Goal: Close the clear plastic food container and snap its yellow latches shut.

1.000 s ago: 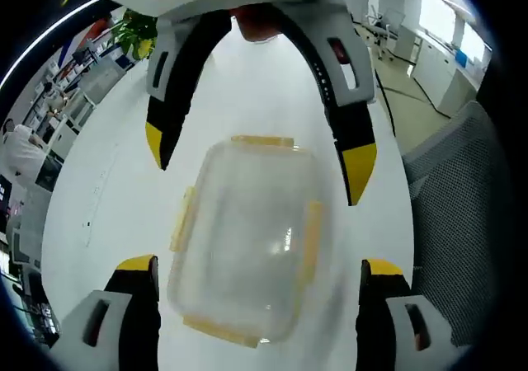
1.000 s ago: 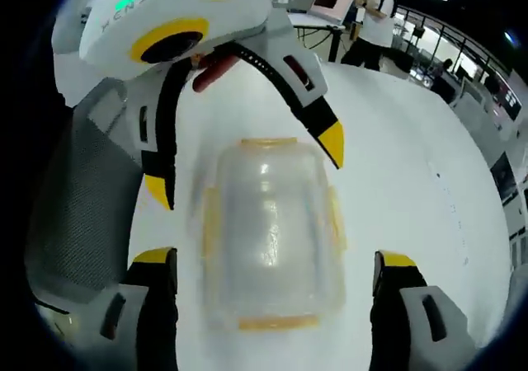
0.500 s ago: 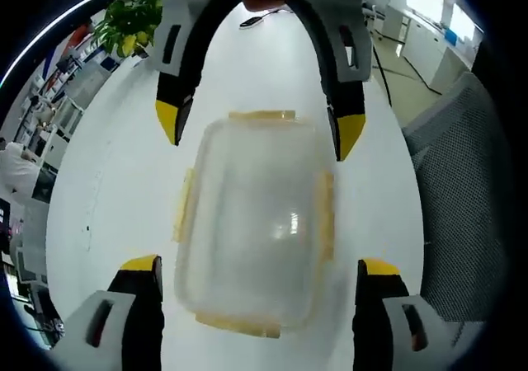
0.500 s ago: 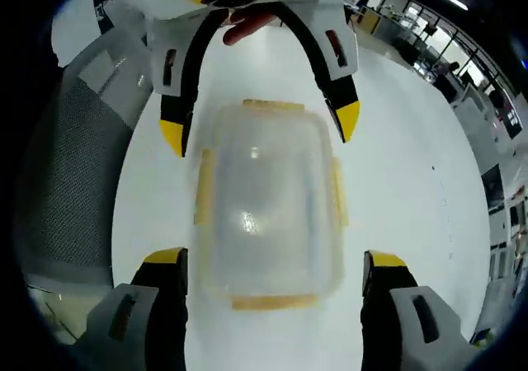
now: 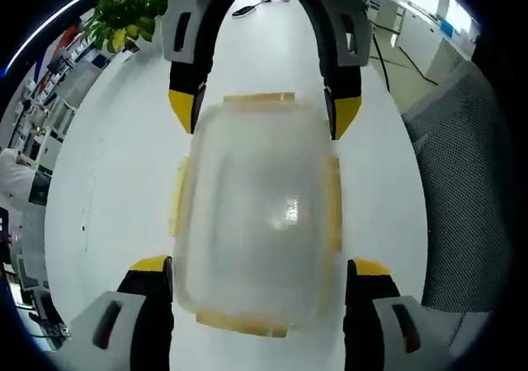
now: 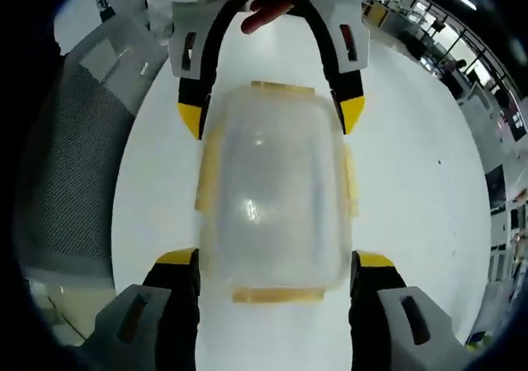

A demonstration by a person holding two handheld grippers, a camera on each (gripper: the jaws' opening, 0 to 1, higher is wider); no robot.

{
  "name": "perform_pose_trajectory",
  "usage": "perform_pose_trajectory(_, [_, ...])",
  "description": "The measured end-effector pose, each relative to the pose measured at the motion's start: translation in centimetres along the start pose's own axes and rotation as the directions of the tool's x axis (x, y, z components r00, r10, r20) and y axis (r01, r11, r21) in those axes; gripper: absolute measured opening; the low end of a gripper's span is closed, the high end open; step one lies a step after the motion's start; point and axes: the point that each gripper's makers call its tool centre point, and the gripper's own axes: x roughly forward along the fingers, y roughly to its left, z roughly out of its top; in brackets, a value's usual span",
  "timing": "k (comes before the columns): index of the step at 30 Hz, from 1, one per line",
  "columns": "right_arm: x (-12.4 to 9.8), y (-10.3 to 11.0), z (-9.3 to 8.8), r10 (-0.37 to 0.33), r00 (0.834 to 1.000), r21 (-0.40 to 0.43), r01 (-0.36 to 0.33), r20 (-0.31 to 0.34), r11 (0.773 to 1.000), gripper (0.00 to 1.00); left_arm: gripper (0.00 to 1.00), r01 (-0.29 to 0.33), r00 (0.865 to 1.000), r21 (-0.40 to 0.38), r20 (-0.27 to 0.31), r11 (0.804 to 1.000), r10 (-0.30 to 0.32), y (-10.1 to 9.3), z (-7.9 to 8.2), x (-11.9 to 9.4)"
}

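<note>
The clear container (image 5: 256, 214), lid on, sits mid-frame on the white bench (image 5: 107, 190), between my spread left gripper (image 5: 257, 280) and right gripper (image 6: 272, 276). Its yellow latches (image 6: 208, 173) look splayed; pressing unevenly could skid it or pop the lid.

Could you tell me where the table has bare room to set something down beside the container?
Bare table runs along both long sides of the container. Both ends are crowded: the left gripper and right gripper straddle them.

Left gripper (image 5: 257, 268) spread wide, yellow-tipped jaws (black arms behind them) well apart. Right gripper (image 6: 275, 264) likewise spread wide, facing the left one head-on, tips of each pair near the other's.
</note>
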Motion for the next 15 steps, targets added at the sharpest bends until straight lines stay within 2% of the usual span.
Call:
perform_pose_trajectory(2, [0.05, 0.07, -0.09, 0.005, 1.0, -0.013, -0.005, -0.003, 1.0, 0.72, 0.73, -0.021, 1.0, 0.003, -0.014, 1.0, 0.021, 0.41, -0.06, -0.21])
perform_pose_trajectory(3, [0.05, 0.14, -0.12, 0.006, 1.0, -0.019, -0.006, -0.008, 1.0, 0.72, 0.73, -0.007, 1.0, -0.02, -0.009, 1.0, 0.007, 0.28, 0.03, -0.25])
perform_pose_trajectory(9, [0.26, 0.07, -0.12, 0.029, 0.999, -0.054, -0.03, -0.024, 0.998, 0.72, 0.72, -0.025, 0.999, -0.034, -0.032, 0.999, 0.024, 0.24, -0.23, -0.35])
perform_pose_trajectory(15, [0.18, 0.15, 0.01, 0.033, 0.999, -0.073, -0.034, -0.004, 0.997, 0.71, 0.72, -0.037, 0.998, -0.065, -0.044, 0.997, 0.035, -0.12, -0.34, -0.47])
